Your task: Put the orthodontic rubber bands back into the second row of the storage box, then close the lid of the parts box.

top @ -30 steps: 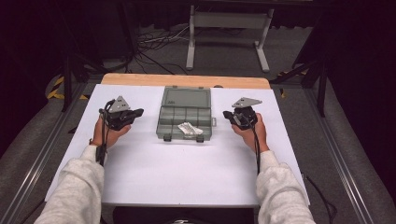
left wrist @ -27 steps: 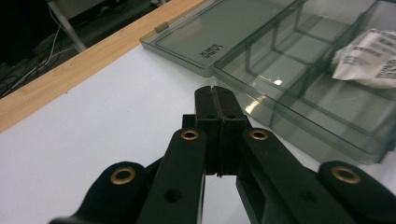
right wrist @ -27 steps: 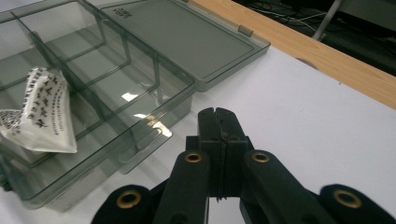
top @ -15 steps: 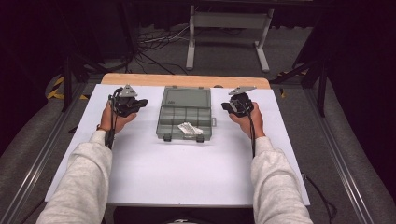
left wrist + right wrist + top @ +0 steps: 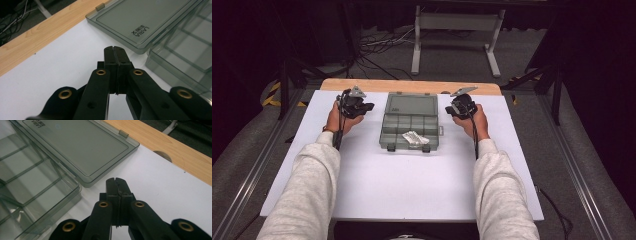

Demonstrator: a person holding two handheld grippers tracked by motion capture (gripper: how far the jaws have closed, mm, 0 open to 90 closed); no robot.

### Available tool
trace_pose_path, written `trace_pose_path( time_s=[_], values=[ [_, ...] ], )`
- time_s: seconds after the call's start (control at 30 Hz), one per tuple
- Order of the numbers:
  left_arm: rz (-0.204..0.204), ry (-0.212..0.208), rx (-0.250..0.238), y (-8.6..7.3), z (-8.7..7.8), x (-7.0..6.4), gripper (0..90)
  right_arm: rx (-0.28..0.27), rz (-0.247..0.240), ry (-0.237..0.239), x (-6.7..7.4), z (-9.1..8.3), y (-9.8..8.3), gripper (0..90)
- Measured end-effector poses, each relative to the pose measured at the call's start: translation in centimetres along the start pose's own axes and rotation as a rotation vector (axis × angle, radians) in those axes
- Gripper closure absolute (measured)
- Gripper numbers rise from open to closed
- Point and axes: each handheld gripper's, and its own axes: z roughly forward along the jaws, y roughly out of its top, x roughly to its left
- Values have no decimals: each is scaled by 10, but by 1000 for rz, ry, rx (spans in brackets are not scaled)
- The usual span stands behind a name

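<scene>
A grey see-through compartment box lies open in the middle of the white table, its lid folded flat toward the far side. A small crumpled clear bag rests in its near compartments. My left gripper hovers just left of the lid, jaws pressed together with nothing between them; its own view shows the tips near the lid's corner. My right gripper sits just right of the lid, also shut and empty, tips beside the lid's edge.
A wooden strip runs along the table's far edge. Beyond it stand a metal frame and floor cables. Metal rails flank the table on both sides.
Both hands have moved forward and inward, bringing the grippers from beside the box's compartments up to either side of its open lid. Both stay shut.
</scene>
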Motion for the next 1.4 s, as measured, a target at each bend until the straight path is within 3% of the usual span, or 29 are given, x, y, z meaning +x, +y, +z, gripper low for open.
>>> trace_pose_path(
  time_s=[0.23,0.37,0.47,0.57,0.73,1.0,1.07,1.4],
  values=[
    [5,2,34,3,17,1,900,41,-8,-7,-1,12,2,900],
    [14,2,82,2,31,-4,900,67,1,-2,-4,23,3,900],
    [0,-10,100,1,38,-7,900,84,-7,3,-3,30,3,900],
    [11,-24,121,1,45,-7,900,122,-27,6,-1,39,3,900],
    [5,-32,113,2,49,-7,900,148,-36,27,2,47,4,900],
    [35,-50,130,9,55,-6,900,195,-80,56,2,53,12,900],
    [17,-66,135,10,56,-4,900,201,-82,62,1,53,13,900],
    [4,-54,120,15,64,-1,899,183,-85,63,-4,61,18,900]
  ],
)
